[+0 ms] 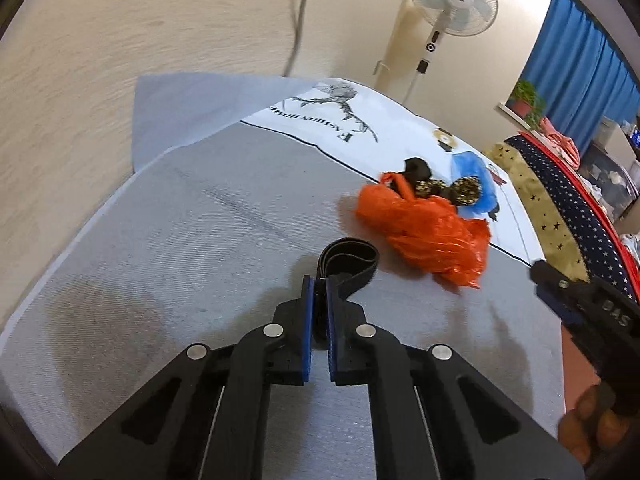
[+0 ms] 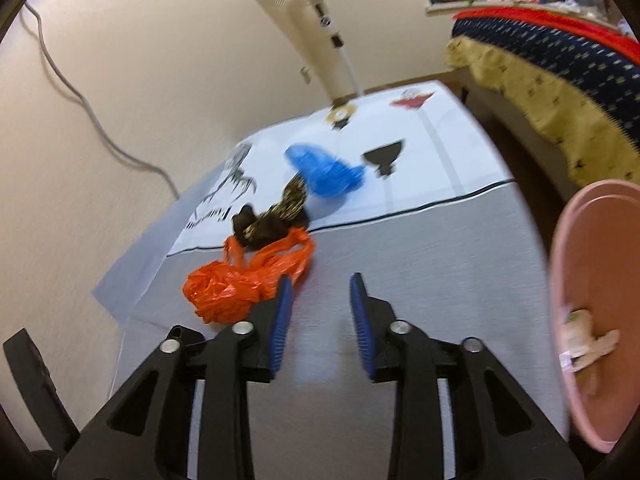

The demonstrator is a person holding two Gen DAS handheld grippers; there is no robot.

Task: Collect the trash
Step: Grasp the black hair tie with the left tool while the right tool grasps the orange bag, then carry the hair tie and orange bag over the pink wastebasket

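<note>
Nearest, the left gripper (image 1: 319, 280) has its fingers clamped on the black band (image 1: 347, 261), pinched at its near end so it can lift off the grey bench (image 1: 180, 240); the right gripper (image 2: 320, 286) hangs with fingers apart and empty, aimed just beside the orange bag (image 2: 240, 280), likely its next pick; the pink bin (image 2: 592, 300) waits at the right, already holding scraps; beyond lie dark wrappers (image 2: 272, 220) and blue plastic (image 2: 324, 168).
</note>
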